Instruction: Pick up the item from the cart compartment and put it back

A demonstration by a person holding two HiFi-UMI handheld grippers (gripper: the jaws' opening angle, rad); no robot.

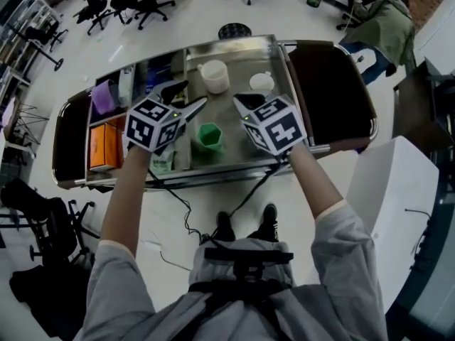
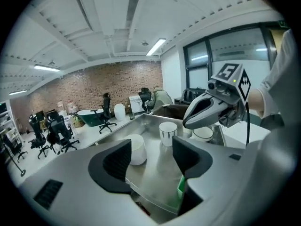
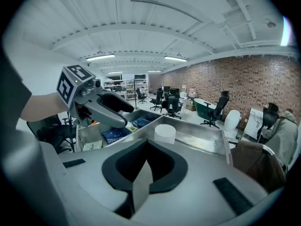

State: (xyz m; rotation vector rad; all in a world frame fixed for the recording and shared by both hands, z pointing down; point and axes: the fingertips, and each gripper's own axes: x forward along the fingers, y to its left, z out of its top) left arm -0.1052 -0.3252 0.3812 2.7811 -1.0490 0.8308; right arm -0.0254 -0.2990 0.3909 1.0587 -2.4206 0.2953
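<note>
Left gripper (image 2: 150, 157): jaws apart, nothing between the pads, only bare steel and a white cup (image 2: 136, 149) seen through the gap further off. Right gripper (image 3: 146, 166): jaws together, tips meeting, holding nothing. In the head view both hang side by side over the middle of the frame, above the cart's steel tray (image 1: 234, 45), pointing up-frame and somewhat downward. Green cup (image 1: 209, 136) stands upright on the tray between the two grippers, just below the left one's tips, touched by neither; in the left gripper view only a green sliver shows at the lower right, beside the right-hand jaw. Which object is the task's item is not certain from here; the green cup is the likeliest, being closest to the open jaws. Further up-frame sit the white cup and a white bowl (image 1: 261, 82); the narrow compartments at frame left hold an orange box (image 1: 103, 146) and other packets too small to name. Step in hand, as judged: lining up for the pick. To do it well, swing the left gripper toward frame centre so that the cup sits squarely between the pads, lower it along the cup's axis, close on the wall below the rim, lift straight. Keep the closed right gripper clear of the tray.
</note>
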